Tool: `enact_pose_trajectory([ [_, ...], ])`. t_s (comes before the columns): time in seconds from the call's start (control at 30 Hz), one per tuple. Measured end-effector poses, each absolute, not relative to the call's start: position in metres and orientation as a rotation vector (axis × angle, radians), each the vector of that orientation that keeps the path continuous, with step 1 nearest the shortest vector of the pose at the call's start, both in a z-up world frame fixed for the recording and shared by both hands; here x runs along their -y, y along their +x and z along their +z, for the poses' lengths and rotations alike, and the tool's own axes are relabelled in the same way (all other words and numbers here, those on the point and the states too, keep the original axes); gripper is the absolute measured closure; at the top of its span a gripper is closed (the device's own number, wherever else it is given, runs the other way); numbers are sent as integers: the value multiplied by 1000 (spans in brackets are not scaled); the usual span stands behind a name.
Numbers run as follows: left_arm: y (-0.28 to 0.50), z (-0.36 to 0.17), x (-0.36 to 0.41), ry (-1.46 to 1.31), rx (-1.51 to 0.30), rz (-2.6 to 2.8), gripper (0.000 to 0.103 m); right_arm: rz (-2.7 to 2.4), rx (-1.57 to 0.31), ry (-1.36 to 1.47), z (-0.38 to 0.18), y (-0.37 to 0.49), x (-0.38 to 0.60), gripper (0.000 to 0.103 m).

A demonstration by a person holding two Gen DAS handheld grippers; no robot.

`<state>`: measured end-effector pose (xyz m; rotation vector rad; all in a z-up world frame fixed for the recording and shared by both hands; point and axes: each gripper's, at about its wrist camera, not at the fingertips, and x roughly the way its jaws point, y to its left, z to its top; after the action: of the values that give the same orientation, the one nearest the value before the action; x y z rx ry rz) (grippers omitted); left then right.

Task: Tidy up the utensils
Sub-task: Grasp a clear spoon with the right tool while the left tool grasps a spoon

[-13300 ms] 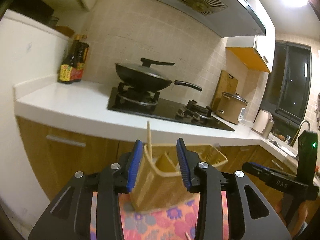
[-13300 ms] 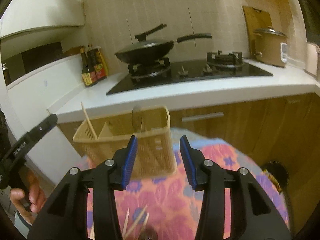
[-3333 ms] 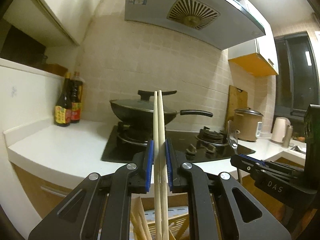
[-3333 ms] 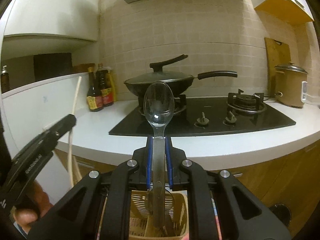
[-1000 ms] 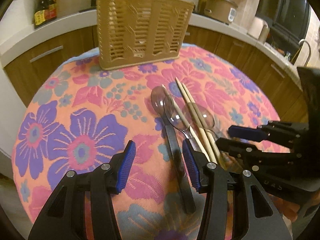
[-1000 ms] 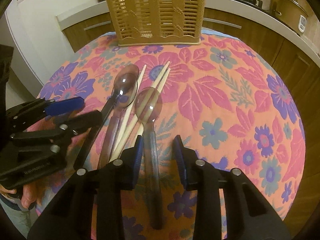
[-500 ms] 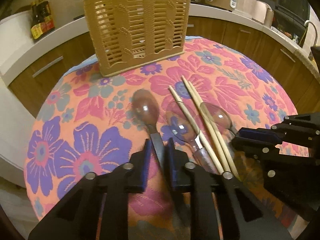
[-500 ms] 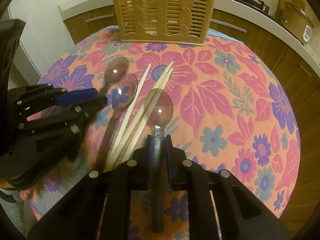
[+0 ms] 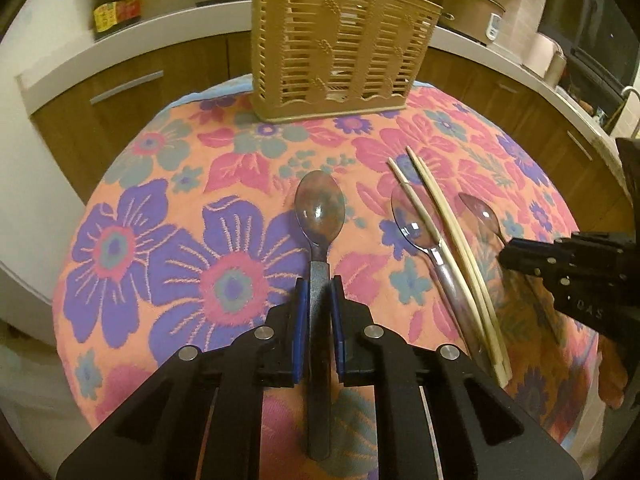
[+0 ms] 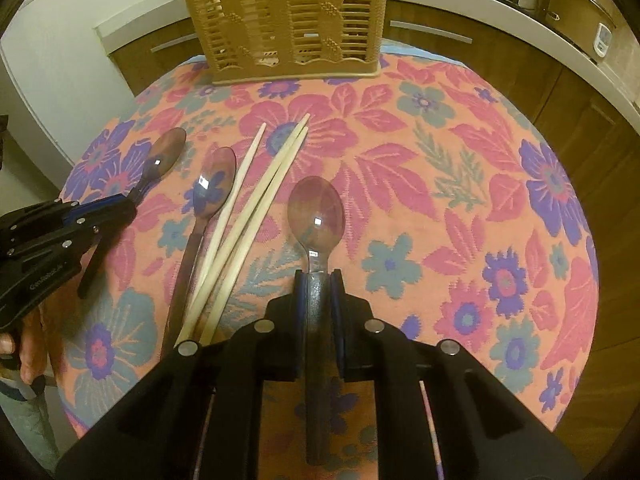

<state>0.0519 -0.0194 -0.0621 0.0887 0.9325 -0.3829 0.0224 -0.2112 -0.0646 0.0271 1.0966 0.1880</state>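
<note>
Both grippers are closed narrowly, each one on the handle of its own spoon. The left gripper (image 9: 319,300) holds the dark handle of the left spoon (image 9: 319,210), and the bowl of this spoon lies on the flowered cloth (image 9: 168,240) that covers the bench. The right gripper (image 10: 318,292) holds in the same way the right spoon (image 10: 316,216). Between the two held spoons a third spoon (image 10: 214,184) and three chopsticks (image 10: 260,196) lie loose on the cloth, close together and partly crossing. The basket (image 9: 340,52) for utensils stands upright at the far edge of the bench, well apart from the spoons, and some chopsticks already stand in its left part.

I judge that the step in hand is the picking of the two spoons. The next move asks to lift them clear of the cloth, to turn each one upright, and to lower the handles into a compartment of the basket without pushing the loose chopsticks.
</note>
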Motion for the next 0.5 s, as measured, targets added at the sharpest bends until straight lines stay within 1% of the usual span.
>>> enact_pose_trajectory([
  [0.03,52,-62,21,101,-933,-386,88,190,-1104,30,-65,24,211,92],
  [0.07,52,-62,21,109,-935,-387,78,194,-1112,33,-65,25,211,89],
  [0.1,53,-60,23,121,-934,-390,74,204,-1126,39,-65,27,212,84],
  [0.13,53,-60,23,125,-931,-392,73,219,-1139,45,-65,29,211,80],
  [0.17,54,-59,24,128,-932,-396,73,238,-1152,53,-64,30,211,73],
  [0.2,56,-60,25,128,-939,-400,73,257,-1168,55,-64,33,209,72],
  [0.37,70,-62,32,165,-977,-412,73,255,-1208,-6,-63,43,199,72],
  [0.43,73,-62,38,194,-985,-409,75,247,-1226,-13,-63,50,198,78],
  [0.47,74,-63,40,212,-983,-400,81,232,-1228,-28,-63,53,197,85],
  [0.5,74,-63,43,229,-979,-391,86,222,-1228,-46,-62,54,196,89],
])
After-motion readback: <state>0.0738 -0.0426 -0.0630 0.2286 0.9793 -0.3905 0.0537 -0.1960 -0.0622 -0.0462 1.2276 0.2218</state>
